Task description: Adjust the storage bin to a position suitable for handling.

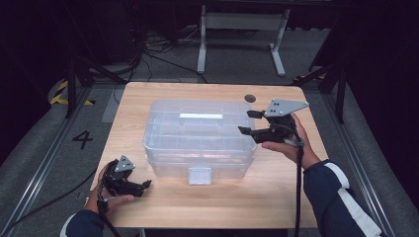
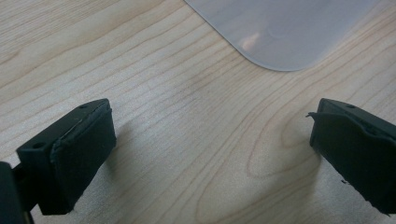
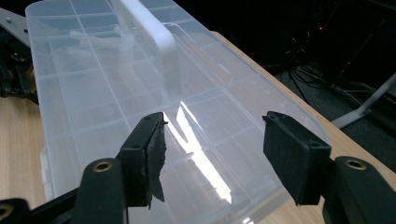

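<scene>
Clear plastic makes up the storage box [image 1: 197, 140], which sits in the middle of the pale wooden counter [image 1: 276, 192] in the high view, its lid down, a white handle [image 1: 200, 116] on top and a front latch [image 1: 199, 175] facing the person. The right gripper [image 1: 250, 122] hovers at the box's right end, its jaws apart with nothing between them. The left gripper [image 1: 147, 183] rests low on the counter near the box's front left corner, apart from it.

In the left gripper view the jaws stand wide over bare wood, and a rounded corner of the box [image 2: 280, 32] shows at the top, not touched.

In the right gripper view the jaws are partly open, empty, poised above the lid [image 3: 140, 93], with the handle [image 3: 149, 32] running away from them and the left gripper [image 3: 14, 56] beyond the far end.

The step looks like an approach to the lid or handle. To do it well, the right jaws should be squared across the part to be gripped before closing, and the left gripper could steady the box so that it does not slide.

Whether the latch is fastened is hard to tell. The glare on the lid hides the compartments below, so any contents cannot be made out, and the near end of the box is cut off.
</scene>
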Action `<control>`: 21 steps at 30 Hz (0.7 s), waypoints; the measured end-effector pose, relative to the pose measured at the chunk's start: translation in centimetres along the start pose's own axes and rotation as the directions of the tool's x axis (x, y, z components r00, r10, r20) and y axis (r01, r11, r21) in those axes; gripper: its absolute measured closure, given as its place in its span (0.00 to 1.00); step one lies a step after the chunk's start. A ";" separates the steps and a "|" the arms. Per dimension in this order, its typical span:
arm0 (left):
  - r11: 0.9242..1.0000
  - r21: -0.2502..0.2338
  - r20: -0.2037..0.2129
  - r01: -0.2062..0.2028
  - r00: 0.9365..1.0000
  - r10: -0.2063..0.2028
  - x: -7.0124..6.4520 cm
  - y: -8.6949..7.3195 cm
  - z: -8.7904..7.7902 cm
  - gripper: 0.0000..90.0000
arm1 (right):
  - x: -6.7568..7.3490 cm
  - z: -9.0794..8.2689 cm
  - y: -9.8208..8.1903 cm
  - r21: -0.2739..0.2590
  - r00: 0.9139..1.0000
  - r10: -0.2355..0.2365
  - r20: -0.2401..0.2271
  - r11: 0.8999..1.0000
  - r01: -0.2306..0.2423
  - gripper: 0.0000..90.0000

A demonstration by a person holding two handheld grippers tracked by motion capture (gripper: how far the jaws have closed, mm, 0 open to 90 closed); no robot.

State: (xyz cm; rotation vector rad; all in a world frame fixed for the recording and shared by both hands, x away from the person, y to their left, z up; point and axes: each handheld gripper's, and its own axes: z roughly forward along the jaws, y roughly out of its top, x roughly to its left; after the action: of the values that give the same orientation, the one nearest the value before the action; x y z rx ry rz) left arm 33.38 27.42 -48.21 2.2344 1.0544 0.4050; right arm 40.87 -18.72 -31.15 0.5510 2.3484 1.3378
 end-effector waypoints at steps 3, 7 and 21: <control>1.000 0.000 0.000 0.000 1.000 0.000 0.0 0.0 0.0 0.01 | 0.2 0.6 0.4 0.010 1.000 -0.008 -0.008 1.000 0.008 0.46; 1.000 0.000 0.000 0.000 1.000 0.000 0.0 0.0 0.0 0.01 | 0.4 1.6 1.0 0.022 1.000 -0.019 -0.020 1.000 0.020 0.48; 1.000 0.000 0.019 0.018 1.000 -0.018 -0.1 -0.1 0.0 0.01 | 1.4 4.1 2.7 0.047 0.996 -0.069 -0.059 0.996 0.072 0.60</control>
State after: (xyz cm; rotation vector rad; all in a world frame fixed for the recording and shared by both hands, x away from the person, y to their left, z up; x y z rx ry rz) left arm 33.27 27.33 -48.29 2.2232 1.0634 0.3756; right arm 42.11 -13.79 -30.96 0.4452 2.4289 1.2832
